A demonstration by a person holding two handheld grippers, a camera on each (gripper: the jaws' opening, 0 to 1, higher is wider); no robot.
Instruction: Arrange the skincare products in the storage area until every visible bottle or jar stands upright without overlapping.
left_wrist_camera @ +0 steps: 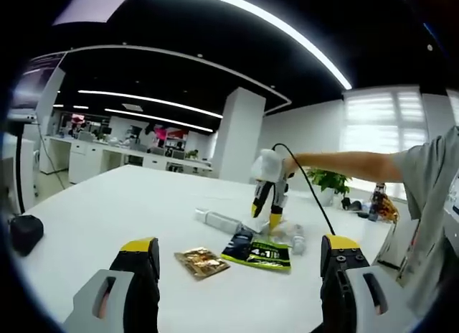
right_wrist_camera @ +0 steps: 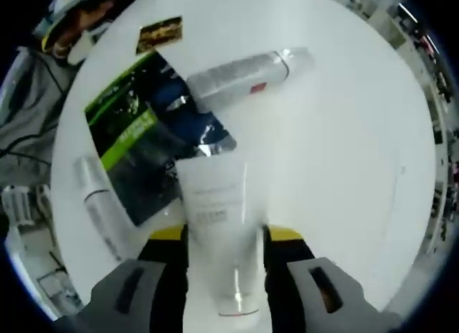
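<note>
Right gripper [right_wrist_camera: 222, 240] clamped on white tube [right_wrist_camera: 215, 225] above table [right_wrist_camera: 344, 175], green pouch [right_wrist_camera: 133, 143] beside it, left gripper [left_wrist_camera: 240, 265] jaws wide apart, holding nothing.

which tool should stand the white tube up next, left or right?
Right. The right tool already has its jaws on either side of the white tube, lying on the table. The left tool hangs open, well back from the products.

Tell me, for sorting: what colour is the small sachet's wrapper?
Shiny gold sachet, best in left gripper view.
</note>
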